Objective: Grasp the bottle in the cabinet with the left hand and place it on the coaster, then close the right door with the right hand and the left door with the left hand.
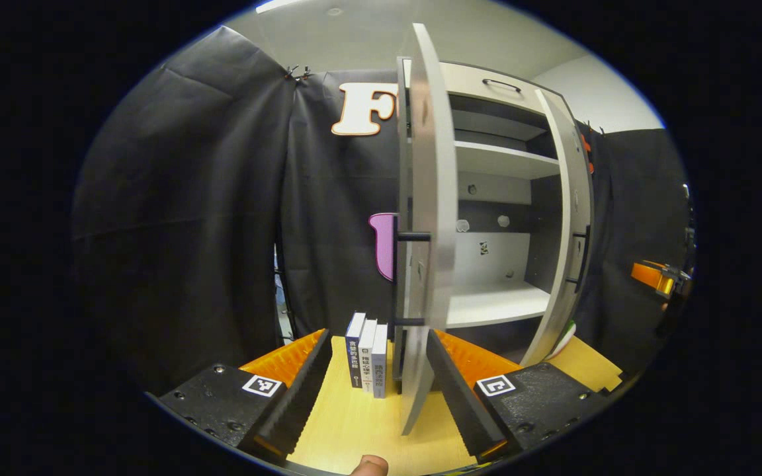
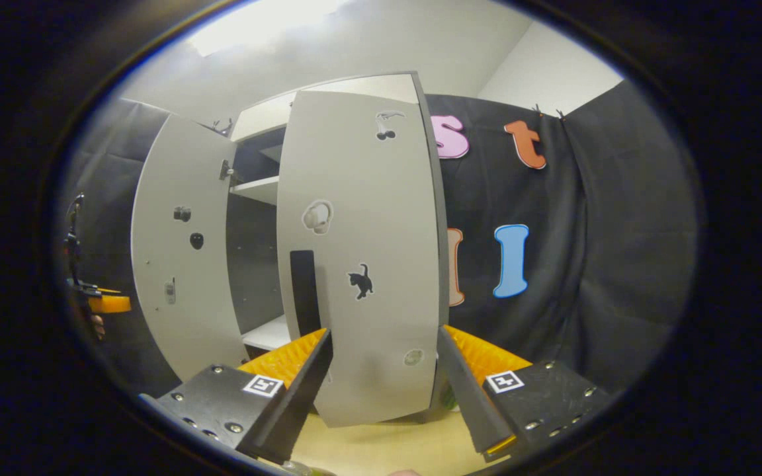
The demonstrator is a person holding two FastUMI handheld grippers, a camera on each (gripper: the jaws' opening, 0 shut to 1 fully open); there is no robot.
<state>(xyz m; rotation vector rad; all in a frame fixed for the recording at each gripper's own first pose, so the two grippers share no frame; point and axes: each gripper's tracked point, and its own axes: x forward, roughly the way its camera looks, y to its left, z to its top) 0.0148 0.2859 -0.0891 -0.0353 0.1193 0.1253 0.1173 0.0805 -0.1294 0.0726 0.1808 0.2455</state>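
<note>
The cabinet [image 1: 493, 198] stands upright on the wooden table [image 1: 354, 423], both tall doors swung out. The left door [image 1: 428, 225] faces the left gripper [image 1: 374, 390] edge-on, its long axis vertical; the right door [image 2: 361, 251] fronts the right gripper [image 2: 384, 383]. Both grippers point level at the doors, fingers spread and grasping nothing. Three books [image 1: 368, 354] stand beside the left door. The shelves seen hold no bottle.
</note>
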